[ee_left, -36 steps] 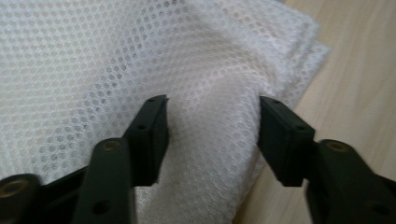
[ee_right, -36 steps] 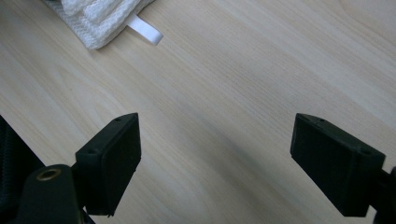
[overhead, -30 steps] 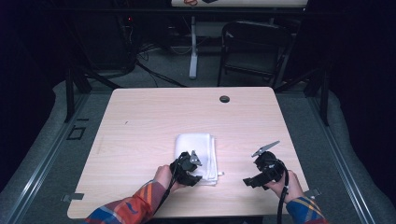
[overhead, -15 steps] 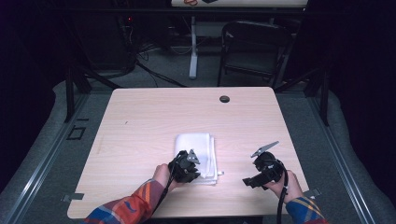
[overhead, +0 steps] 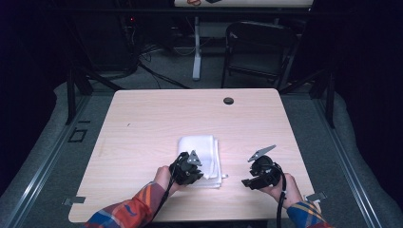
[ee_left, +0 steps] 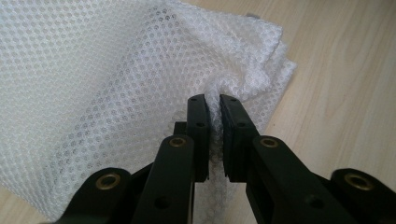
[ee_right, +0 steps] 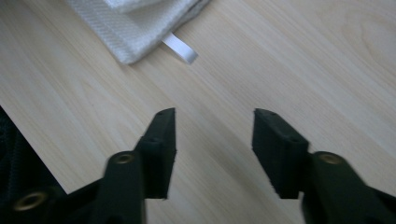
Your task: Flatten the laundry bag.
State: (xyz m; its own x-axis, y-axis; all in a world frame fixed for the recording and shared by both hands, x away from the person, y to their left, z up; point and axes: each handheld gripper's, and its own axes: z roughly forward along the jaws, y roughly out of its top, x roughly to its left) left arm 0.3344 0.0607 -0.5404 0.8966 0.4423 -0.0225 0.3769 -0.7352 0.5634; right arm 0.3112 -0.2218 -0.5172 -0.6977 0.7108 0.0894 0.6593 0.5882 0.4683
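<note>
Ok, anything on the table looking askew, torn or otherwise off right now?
Nothing looks damaged or spilled. The white mesh cloth puckers where the left gripper has just closed on a fold of it. The folded white towel under it lies square, its tag sticking out at a corner. The right gripper, jaws closing, holds nothing.

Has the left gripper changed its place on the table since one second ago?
No. The left gripper sits at the same near corner of the white cloth; its jaws have just been closing and pinch it.
</note>
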